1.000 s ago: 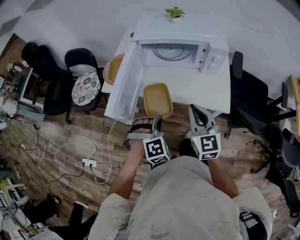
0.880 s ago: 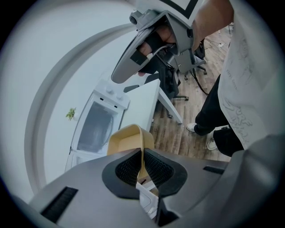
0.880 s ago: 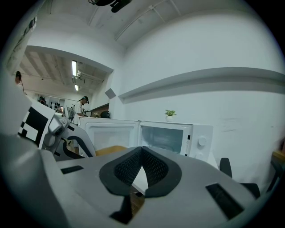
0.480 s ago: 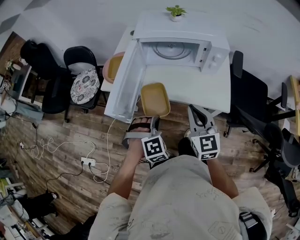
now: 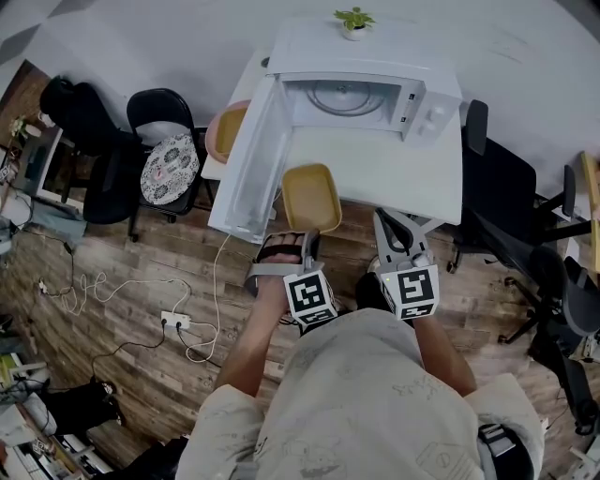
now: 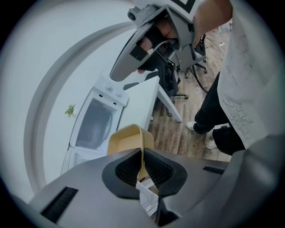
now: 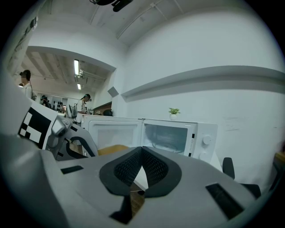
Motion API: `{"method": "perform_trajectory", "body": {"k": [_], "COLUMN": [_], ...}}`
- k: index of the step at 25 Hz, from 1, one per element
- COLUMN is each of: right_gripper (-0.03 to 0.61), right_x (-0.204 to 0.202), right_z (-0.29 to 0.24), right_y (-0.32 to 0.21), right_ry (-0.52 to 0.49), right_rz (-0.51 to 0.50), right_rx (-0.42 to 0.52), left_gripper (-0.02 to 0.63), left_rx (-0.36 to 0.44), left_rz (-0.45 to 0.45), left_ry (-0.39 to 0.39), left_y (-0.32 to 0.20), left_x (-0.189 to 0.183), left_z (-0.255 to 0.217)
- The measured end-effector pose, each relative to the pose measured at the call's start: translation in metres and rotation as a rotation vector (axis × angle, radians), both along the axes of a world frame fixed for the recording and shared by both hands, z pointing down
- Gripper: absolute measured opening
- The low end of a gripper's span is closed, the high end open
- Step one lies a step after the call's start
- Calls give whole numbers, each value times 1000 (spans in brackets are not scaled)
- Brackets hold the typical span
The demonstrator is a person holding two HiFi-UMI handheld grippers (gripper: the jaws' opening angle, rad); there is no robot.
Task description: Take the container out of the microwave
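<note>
The left gripper (image 5: pixel 302 240) has its jaws clamped on the near rim of the yellow container (image 5: pixel 312 197). In the left gripper view the thin rim stands on edge between the two black pads (image 6: pixel 127 167), and they press on it from both sides. Just to the right of it is the right gripper (image 5: pixel 386 221). Its jaws are together with nothing between them, and its tips are at the front edge of the white table (image 5: pixel 403 178).

The container reaches forward from the left gripper, partly over this front edge. It is fully outside the microwave (image 5: pixel 427 103). Whether its bottom touches the table top or hangs a little above it, I cannot tell.

Just left of the container, the microwave door (image 5: pixel 246 169) is swung wide open toward the person. Beyond the container, straight ahead of both grippers, the cavity is open, and the round glass turntable (image 5: pixel 342 97) lies inside it. A small potted plant (image 5: pixel 352 25) stands on top of the microwave, at the far side.

Left of the door and farther than the left gripper, a round pinkish bowl (image 5: pixel 223 131) shows partly behind the door. Well apart to the left stands a black chair with a patterned cushion (image 5: pixel 171 171). Well to the right of the right gripper stands a black office chair (image 5: pixel 497 187).
</note>
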State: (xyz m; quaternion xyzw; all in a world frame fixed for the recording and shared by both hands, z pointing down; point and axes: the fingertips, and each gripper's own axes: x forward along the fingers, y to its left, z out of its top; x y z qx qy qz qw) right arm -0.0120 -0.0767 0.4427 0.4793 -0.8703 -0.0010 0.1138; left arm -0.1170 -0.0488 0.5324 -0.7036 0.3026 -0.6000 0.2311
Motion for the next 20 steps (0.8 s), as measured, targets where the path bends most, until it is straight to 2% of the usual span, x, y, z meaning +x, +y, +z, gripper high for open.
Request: {"method": "perform_trajectory", "body": {"k": [20], "right_gripper": [14], "right_x": [5], "right_z": [1], "right_y": [0], "right_ry": [7], "right_rz": [20], "right_rx": [-5], "left_gripper": [28], "left_rx": [-5], "left_rz": [3], "left_ry": [-5], "left_y": [2], "left_x": [2], "left_z": [1]}}
